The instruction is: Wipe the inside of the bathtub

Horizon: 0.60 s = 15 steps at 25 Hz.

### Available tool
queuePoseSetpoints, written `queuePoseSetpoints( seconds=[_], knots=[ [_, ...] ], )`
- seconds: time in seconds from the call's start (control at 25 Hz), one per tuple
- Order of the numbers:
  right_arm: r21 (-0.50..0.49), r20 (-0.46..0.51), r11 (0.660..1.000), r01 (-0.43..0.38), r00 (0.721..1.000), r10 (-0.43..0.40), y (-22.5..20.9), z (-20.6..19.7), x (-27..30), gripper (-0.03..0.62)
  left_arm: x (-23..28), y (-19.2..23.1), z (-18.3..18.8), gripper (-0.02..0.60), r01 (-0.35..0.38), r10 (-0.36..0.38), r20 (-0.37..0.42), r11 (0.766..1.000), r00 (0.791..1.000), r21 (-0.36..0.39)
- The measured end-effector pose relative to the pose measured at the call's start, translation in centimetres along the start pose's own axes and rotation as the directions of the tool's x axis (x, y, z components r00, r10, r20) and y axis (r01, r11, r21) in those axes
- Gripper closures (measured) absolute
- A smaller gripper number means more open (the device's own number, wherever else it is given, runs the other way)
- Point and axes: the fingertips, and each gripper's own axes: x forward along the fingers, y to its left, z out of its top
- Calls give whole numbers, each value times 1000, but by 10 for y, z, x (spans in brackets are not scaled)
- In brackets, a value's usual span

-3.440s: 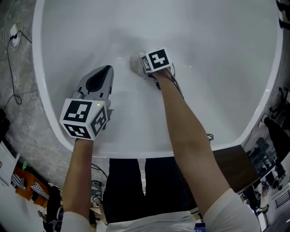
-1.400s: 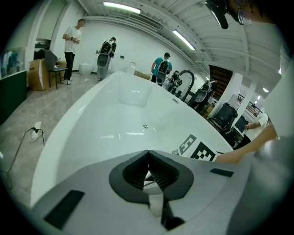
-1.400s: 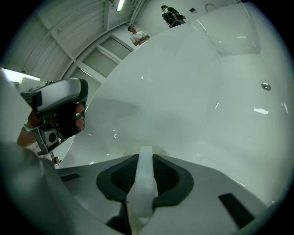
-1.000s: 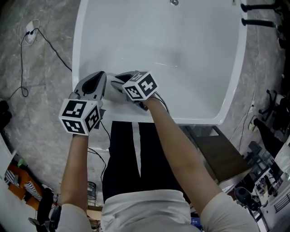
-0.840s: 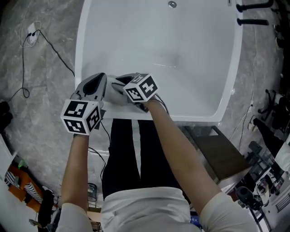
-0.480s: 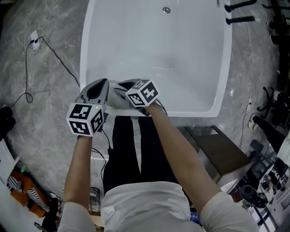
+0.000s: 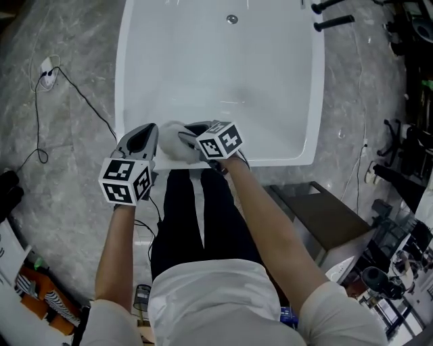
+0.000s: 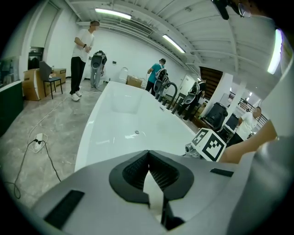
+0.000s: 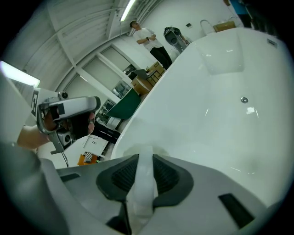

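Observation:
The white bathtub [image 7: 120,74] fills the top of the head view, its drain [image 7: 232,19] at the far end. My right gripper [image 7: 184,138] is at the near rim, shut on a white cloth [image 7: 172,147] that bunches over the rim; in the right gripper view a strip of the cloth [image 9: 143,176] runs between the jaws of that gripper [image 9: 145,156]. My left gripper [image 7: 149,129] hovers just left of the cloth with its jaws shut [image 8: 148,153] and nothing clearly gripped. The right gripper's marker cube [image 8: 210,143] shows in the left gripper view.
A black faucet [image 7: 331,20] stands at the tub's far right corner. A cable and socket [image 7: 46,67] lie on the grey marble floor to the left. A dark cabinet [image 7: 318,216] stands to the right behind the tub's end. People stand far off in the hall [image 8: 82,55].
The right gripper has drawn the cloth from the tub floor back to the near rim. The head has pulled back, so the tub looks smaller. The left gripper stays beside the right one.

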Motion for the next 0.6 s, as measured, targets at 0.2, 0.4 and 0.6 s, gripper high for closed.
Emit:
queuePoseSetpoints(
  seconds=[0.2,0.4,0.6],
  knots=[
    [18,51,999,27,998,-28,-6,-1,-51,494,1,-26,17,571,29,-29,8,999,1000,12],
    [35,155,997,73,985,-77,-6,14,-117,494,-4,-55,41,571,62,-63,27,998,998,32],
    [18,272,992,124,954,-124,7,40,-189,494,-14,-81,66,571,78,-80,50,996,996,40]
  ],
)
